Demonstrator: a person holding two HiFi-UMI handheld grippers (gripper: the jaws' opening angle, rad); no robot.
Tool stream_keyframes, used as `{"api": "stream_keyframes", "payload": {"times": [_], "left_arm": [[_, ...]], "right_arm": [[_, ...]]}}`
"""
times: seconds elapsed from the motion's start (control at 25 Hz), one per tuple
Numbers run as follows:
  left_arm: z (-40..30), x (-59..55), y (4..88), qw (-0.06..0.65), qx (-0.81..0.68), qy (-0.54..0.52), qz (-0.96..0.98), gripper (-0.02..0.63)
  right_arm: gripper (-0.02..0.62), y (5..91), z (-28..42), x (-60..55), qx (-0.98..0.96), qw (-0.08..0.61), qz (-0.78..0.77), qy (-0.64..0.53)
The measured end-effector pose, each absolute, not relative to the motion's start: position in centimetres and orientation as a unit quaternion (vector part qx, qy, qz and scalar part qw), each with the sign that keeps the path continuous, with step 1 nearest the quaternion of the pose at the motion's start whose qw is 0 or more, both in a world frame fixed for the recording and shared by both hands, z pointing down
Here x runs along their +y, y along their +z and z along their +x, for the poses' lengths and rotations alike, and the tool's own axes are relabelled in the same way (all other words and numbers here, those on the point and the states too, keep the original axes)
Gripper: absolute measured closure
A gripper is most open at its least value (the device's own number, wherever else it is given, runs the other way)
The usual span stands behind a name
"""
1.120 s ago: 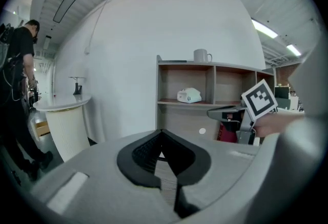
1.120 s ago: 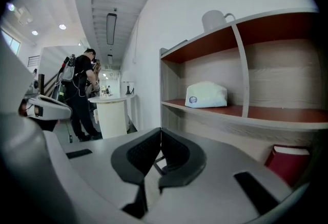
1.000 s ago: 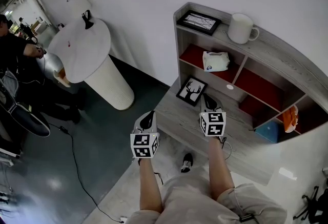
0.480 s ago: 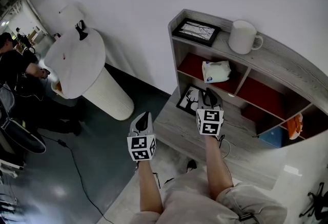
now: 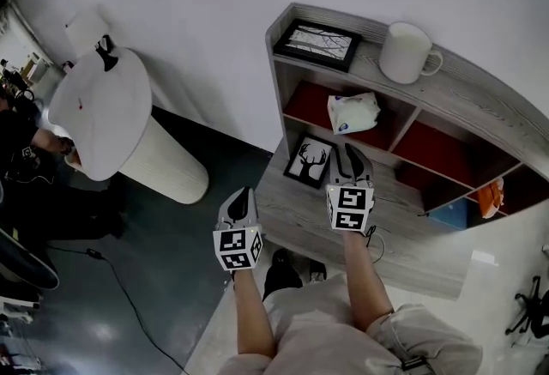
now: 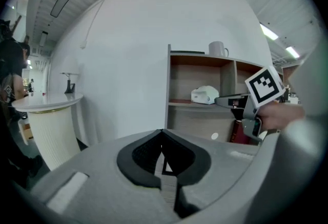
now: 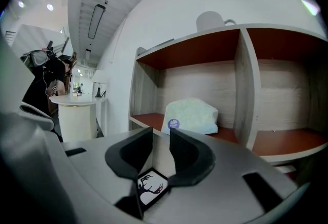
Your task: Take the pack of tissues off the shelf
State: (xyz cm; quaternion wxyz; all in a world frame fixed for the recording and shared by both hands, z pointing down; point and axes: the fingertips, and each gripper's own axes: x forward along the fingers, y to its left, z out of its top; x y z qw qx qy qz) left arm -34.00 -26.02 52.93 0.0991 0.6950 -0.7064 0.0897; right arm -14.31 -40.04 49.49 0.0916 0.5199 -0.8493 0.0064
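The pack of tissues [image 5: 352, 112], pale with a round blue sticker, lies in the shelf's top left compartment on its red floor. In the right gripper view the pack of tissues [image 7: 190, 115] sits straight ahead, beyond the jaws. My right gripper [image 5: 352, 157] hovers in front of the shelf, just below that compartment. Its jaws are opening and hold nothing. Further back and to the left, my left gripper [image 5: 244, 196] is shut and empty, away from the shelf. From the left gripper view, the right gripper [image 6: 231, 100] points at the pack of tissues [image 6: 205, 94].
On top of the grey shelf [image 5: 480, 94] stand a white mug [image 5: 407, 51] and a framed picture [image 5: 315, 42]. A deer picture [image 5: 310, 161] leans on the lower level. An orange thing [image 5: 491, 197] and a blue box [image 5: 450, 213] sit lower right. A round white pedestal table [image 5: 99, 111] stands left.
The right gripper has moved closer to the tissue compartment and its jaws have parted. The left gripper has stayed about where it was. The head view has shifted.
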Motion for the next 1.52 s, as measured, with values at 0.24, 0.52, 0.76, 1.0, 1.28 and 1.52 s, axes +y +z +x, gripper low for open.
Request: {"api": "stream_keyframes", "payload": {"times": [0.24,0.52,0.76,1.0,1.28,1.52], "left_arm": [[-32.4,-31.1,51.8,0.099,-0.660,0.078,0.741,0.598],[-30.5,-35.2,50.2,0.081,-0.613,0.088,0.781,0.598],[-30.0,-37.0,50.4,0.076,-0.583,0.098,0.803,0.598],[-31.0,-38.4,49.9,0.076,-0.577,0.088,0.809,0.598],[-32.3,-39.1,49.5,0.076,-0.576,0.077,0.810,0.598],[-33.2,-38.8,49.6,0.081,-0.576,0.072,0.810,0.598]], "right_arm": [[0.482,48.5,-14.3,-41.2,-0.832,0.097,0.546,0.009],[0.477,47.9,-15.2,-42.5,-0.813,0.107,0.573,0.015],[0.458,47.9,-15.1,-43.9,-0.794,0.104,0.599,0.022],[0.436,47.6,-15.6,-45.1,-0.780,0.106,0.616,0.024],[0.543,48.1,-15.6,-45.9,-0.758,0.136,0.638,0.020],[0.575,47.6,-15.8,-45.5,-0.762,0.125,0.636,0.009]]}}
